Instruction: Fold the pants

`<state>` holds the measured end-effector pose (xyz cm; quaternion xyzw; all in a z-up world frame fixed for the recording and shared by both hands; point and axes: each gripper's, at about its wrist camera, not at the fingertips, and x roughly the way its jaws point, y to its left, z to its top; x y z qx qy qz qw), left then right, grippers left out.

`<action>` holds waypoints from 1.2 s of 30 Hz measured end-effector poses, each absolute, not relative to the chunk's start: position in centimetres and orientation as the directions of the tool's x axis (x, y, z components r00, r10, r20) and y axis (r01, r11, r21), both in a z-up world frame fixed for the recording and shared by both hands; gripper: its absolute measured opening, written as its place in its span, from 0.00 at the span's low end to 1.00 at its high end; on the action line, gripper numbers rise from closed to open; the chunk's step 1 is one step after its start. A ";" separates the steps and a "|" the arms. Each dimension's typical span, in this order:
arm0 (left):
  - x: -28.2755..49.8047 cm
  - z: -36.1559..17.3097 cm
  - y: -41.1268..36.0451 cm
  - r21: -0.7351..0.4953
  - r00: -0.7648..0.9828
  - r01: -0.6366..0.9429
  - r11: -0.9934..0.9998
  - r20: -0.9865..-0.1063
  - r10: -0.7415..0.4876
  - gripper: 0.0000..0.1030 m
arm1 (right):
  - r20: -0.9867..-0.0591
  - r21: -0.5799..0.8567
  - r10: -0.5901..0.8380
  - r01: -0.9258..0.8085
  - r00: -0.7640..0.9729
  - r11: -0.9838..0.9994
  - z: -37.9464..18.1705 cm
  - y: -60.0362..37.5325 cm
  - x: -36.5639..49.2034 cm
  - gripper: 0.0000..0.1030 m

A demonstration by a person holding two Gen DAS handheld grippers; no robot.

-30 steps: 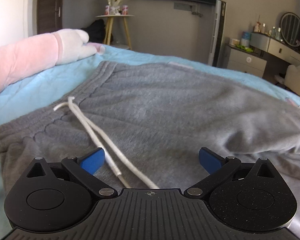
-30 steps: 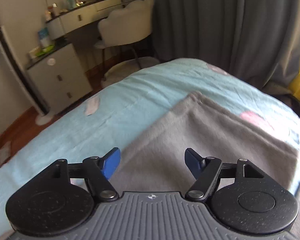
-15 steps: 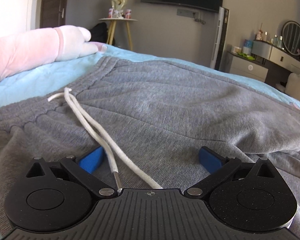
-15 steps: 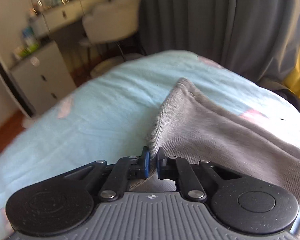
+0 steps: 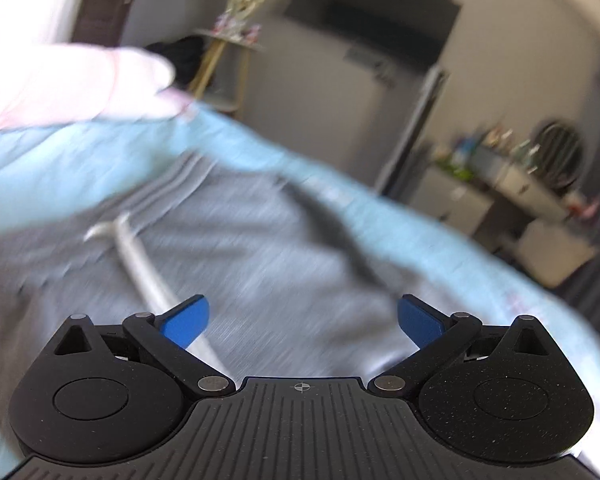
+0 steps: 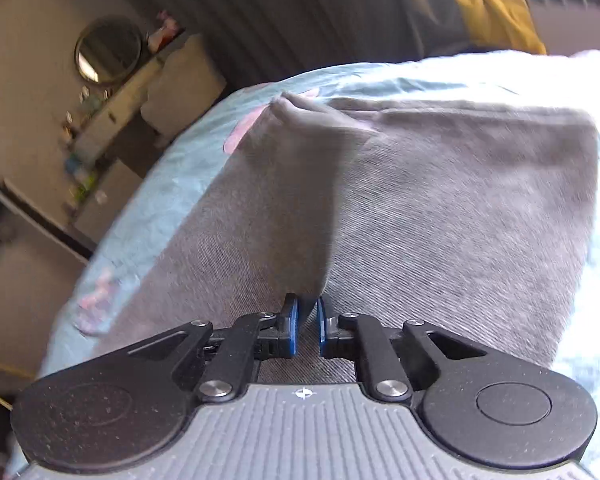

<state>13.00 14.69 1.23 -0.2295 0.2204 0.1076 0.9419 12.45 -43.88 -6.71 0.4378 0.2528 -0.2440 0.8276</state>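
Grey sweatpants (image 5: 280, 264) lie on a light blue bed sheet (image 5: 80, 168), blurred by motion, with the white drawstring (image 5: 140, 264) running toward my left finger. My left gripper (image 5: 303, 312) hovers open above the waist area with only flat cloth below it. In the right wrist view my right gripper (image 6: 305, 312) pinches a raised fold (image 6: 300, 184) of the pants (image 6: 440, 220) between its blue pads. Its jaws are opening slightly, with the cloth still between them. The held leg is drawn up over the rest of the pants.
A pink plush (image 5: 60, 84) lies on the bed at the far left. Beyond the bed stand a small side table (image 5: 224, 52), a dresser with a round mirror (image 5: 556, 152) and a chair (image 5: 556, 248). Grey curtains (image 6: 300, 8) and a yellow cloth (image 6: 488, 4) hang behind.
My right gripper went from open to shut on the leg's edge, then swept sideways, rolling and dragging the leg over the pants. My left gripper rose and tilted, still open.
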 end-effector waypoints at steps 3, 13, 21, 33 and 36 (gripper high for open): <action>16.5 3.0 15.7 -0.436 0.885 -0.237 0.868 -0.465 0.008 1.00 | -0.605 0.651 -0.138 0.587 0.784 0.482 -7.0 -44.7 13.3 0.49; 31.7 -0.4 19.0 -0.563 0.756 -0.325 0.760 -0.638 -0.149 0.67 | -0.583 0.705 -0.109 0.568 0.805 0.424 -7.9 -46.6 15.4 0.46; 36.1 -4.3 19.2 -0.661 0.672 -0.332 0.673 -0.666 -0.323 0.15 | -0.612 0.668 -0.140 0.603 0.778 0.435 -7.6 -47.0 16.3 0.27; 19.5 4.9 17.3 -0.616 0.788 -0.119 0.779 -0.536 -0.303 0.06 | -0.549 0.581 -0.212 0.551 0.808 0.599 0.3 -48.5 13.5 0.05; 12.5 4.9 17.1 -0.621 0.785 -0.119 0.775 -0.537 -0.310 0.06 | -0.530 0.545 -0.263 0.562 0.806 0.622 2.0 -49.7 10.6 0.05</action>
